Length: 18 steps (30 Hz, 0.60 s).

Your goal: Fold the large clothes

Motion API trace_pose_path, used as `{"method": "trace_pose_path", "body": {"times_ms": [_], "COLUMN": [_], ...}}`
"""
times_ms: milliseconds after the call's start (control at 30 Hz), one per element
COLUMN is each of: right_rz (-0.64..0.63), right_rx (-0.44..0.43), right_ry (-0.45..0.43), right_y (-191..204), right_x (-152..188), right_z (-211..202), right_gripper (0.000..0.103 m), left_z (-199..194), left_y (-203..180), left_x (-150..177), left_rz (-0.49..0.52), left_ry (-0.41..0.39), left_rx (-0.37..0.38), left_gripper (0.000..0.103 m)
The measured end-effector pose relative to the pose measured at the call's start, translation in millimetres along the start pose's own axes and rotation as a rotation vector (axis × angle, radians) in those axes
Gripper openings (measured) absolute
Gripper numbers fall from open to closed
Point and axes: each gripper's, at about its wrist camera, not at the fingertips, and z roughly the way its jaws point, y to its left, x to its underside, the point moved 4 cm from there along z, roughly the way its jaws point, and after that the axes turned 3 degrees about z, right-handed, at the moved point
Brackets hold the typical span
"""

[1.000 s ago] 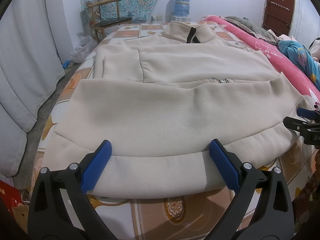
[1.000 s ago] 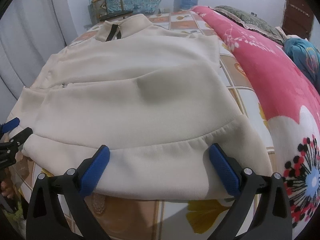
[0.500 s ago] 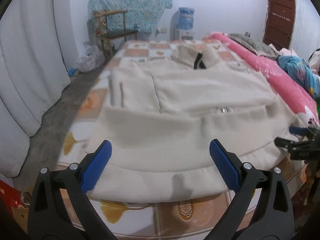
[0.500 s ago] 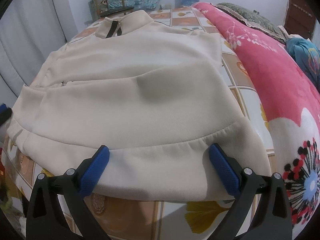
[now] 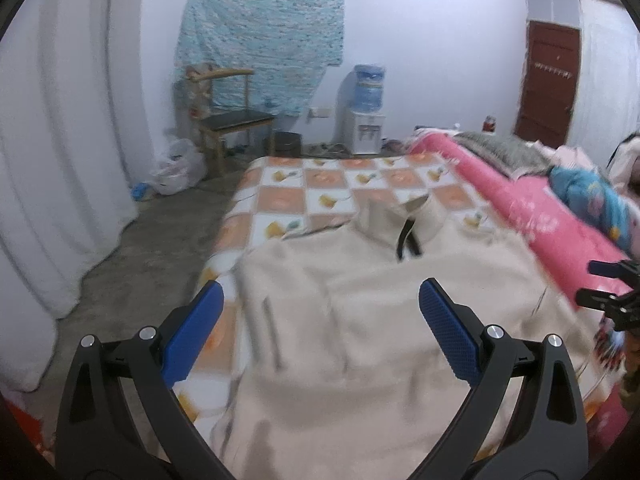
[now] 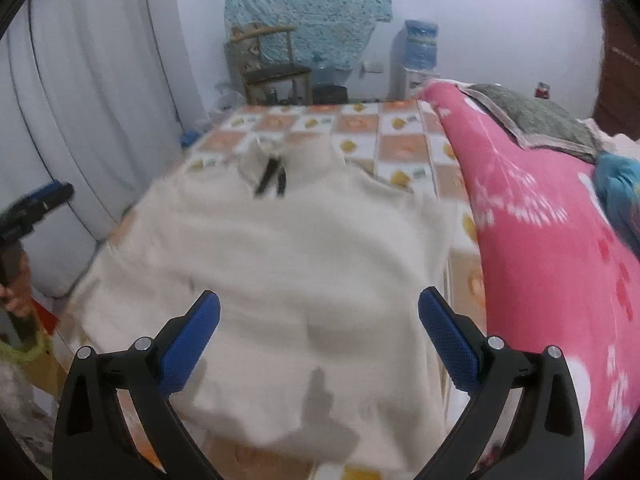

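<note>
The left gripper [image 5: 320, 320], black-framed with blue ribbed pads, hangs above the near end of the bed with its two fingers spread wide and nothing between them. The right gripper [image 6: 319, 322], of the same make, is likewise spread wide and empty, held over the near edge of the bed closer to the bed's right side.

Below both lies the large cream fleece jacket [image 5: 360, 320], laid flat on the bed's checkered orange-and-white sheet [image 5: 320, 184]. Its hem lies at the near edge of the bed and its stand-up collar with a black loop [image 5: 406, 226] points toward the far end; the far stretch of the sheet is bare. The picture is blurred, so fine folds in the cloth cannot be made out.

Along the right side of the bed runs a rolled pink flowered blanket [image 6: 560, 240], with a grey-green towel [image 6: 536, 118] on its far end.

Beyond the far edge of the bed stand a wooden chair [image 5: 228, 120] and a white water dispenser with a blue bottle [image 5: 366, 116], under a light blue patterned cloth [image 5: 260, 40] hung on the wall.
</note>
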Motion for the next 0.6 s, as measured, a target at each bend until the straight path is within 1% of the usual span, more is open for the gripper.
{"method": "trace_pose_path", "body": {"times_ms": [67,167,200,233,300,333,367,400,433,467,533,600], "right_rz": [0.026,0.045,0.051,0.069,0.096,0.119,0.138,0.158,0.185,0.203,0.232,0.238], "right_rx": [-0.049,-0.072,-0.077,-0.092,-0.111,-0.115,-0.114,-0.114,-0.122,-0.129,-0.142,-0.14], "right_ry": [0.017,0.045,0.054,0.075,0.109,0.133,0.152,0.167,0.194,0.219,0.261,0.288], "right_y": [-4.9,-8.3,-9.5,-11.9,-14.1,-17.1,-20.7,-23.6,-27.2,-29.0,-31.6,-32.2], "right_x": [-33.3,-81.1,-92.0,-111.1,-131.0,-144.9,-155.2,-163.6,-174.5,-179.5,-185.7,-188.8], "right_z": [18.3,58.7,70.2,92.8,120.9,142.0,157.0,171.7,193.4,208.9,236.3,254.6], "right_gripper": [0.097,0.097,0.097,0.097,0.097,0.097,0.097,0.097,0.097,0.097,0.097,0.096], "left_z": [27.9,69.9,95.0,112.2,148.1,169.7,183.3,204.5,219.9,234.5,263.5,286.9], "left_y": [0.6,-4.1,-6.5,-8.0,-11.0,-12.7,-14.2,-17.1,-20.6,-24.2,-34.0,-40.0], "left_x": [-22.9,-48.0,-59.9,-66.7,-78.8,-84.8,-87.4,-90.9,-92.1,-92.3,-91.4,-87.7], "left_rz": [-0.023,-0.051,-0.063,-0.079,-0.123,-0.147,-0.161,-0.179,-0.181,-0.179,-0.167,-0.17], "left_ry": [0.007,0.023,0.041,0.054,0.083,0.105,0.12,0.146,0.171,0.195,0.24,0.277], "left_rx": [0.031,0.064,0.088,0.098,0.137,0.152,0.158,0.172,0.175,0.171,0.188,0.19], "left_gripper": [0.095,0.095,0.095,0.095,0.095,0.095,0.093,0.088,0.086,0.083,0.082,0.078]}}
